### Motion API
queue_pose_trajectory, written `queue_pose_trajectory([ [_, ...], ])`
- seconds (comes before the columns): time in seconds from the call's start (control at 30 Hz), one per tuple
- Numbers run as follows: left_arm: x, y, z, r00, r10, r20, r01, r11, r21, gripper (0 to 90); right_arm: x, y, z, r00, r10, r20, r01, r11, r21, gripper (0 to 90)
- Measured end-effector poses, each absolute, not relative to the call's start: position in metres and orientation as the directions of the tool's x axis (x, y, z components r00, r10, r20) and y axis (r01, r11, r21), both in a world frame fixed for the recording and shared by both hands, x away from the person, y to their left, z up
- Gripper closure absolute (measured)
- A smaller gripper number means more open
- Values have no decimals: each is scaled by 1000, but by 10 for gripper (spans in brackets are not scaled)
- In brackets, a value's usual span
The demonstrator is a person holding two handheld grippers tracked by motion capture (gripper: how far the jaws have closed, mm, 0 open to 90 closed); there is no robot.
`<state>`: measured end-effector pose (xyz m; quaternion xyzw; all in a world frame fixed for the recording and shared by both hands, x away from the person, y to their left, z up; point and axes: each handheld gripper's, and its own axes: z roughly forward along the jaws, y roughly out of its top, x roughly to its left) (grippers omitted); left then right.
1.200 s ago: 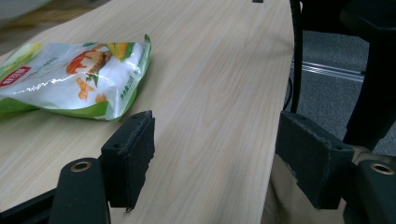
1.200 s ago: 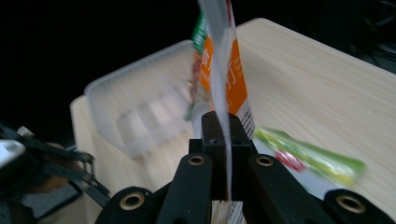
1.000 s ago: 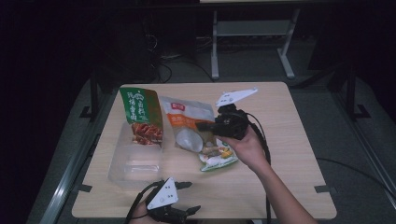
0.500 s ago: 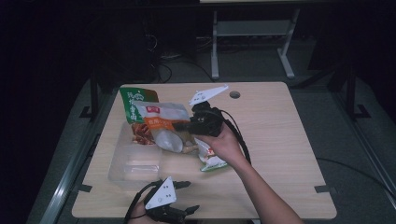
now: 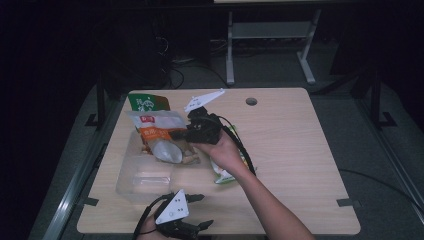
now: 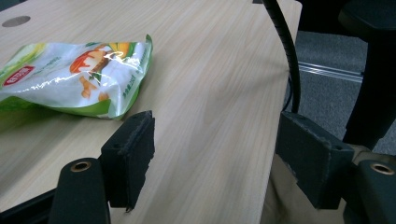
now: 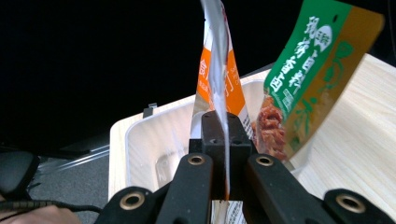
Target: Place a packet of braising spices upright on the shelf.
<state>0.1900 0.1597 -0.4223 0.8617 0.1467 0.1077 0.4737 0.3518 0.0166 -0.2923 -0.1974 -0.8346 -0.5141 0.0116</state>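
We see the right hand-held gripper [image 5: 186,135] out over the middle-left of the table [image 5: 300,150], its jaws clamped on an orange and white snack pouch [image 5: 160,137]; in the right gripper view the two black jaws meet on the thin edge of that pouch [image 7: 219,88], which stands up edge-on between them; the pouch hangs over the clear plastic container [image 5: 137,182], whose pale inside [image 7: 149,144] lies straight beyond the jaws; in the high view the lower, silvery part of the pouch sits above the far half of the container, with the person's right hand [image 5: 222,150] wrapped round the gripper body just beside it.

A green snack pouch [image 5: 147,103] leans at the far end of the container; in the right gripper view it [image 7: 308,79] stands tilted to the right of the held pouch, its lower end with the red-brown picture reaching down inside the container's rim; whether the two pouches touch we cannot tell.

The left hand-held gripper [image 5: 200,210] rests low at the near edge of the table, near the container's near end; in its own view the jaws stand wide apart with bare wood between them, gripping nothing [image 6: 210,154]; a third pouch, light green with yellow and orange print [image 6: 74,79], lies flat on the table beyond the left jaw; in the high view it [image 5: 222,174] peeks out under the right forearm, just to the right of the container.
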Motion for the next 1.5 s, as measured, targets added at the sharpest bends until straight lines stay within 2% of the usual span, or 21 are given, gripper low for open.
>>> queue_pose_trajectory([
  [0.37, 190, 161, -424, 934, 355, 36, 158, -504, 849, 281, 361, 47, -300, -930, 285, 233, 336, 402, 852, 900],
  [0.87, 190, 162, -424, 937, 349, 34, 156, -503, 850, 279, 376, 91, -334, -928, 251, 276, 360, 406, 840, 900],
  [1.5, 190, 163, -425, 932, 359, 38, 160, -504, 849, 278, 378, 109, -348, -923, 240, 300, 376, 407, 832, 900],
])
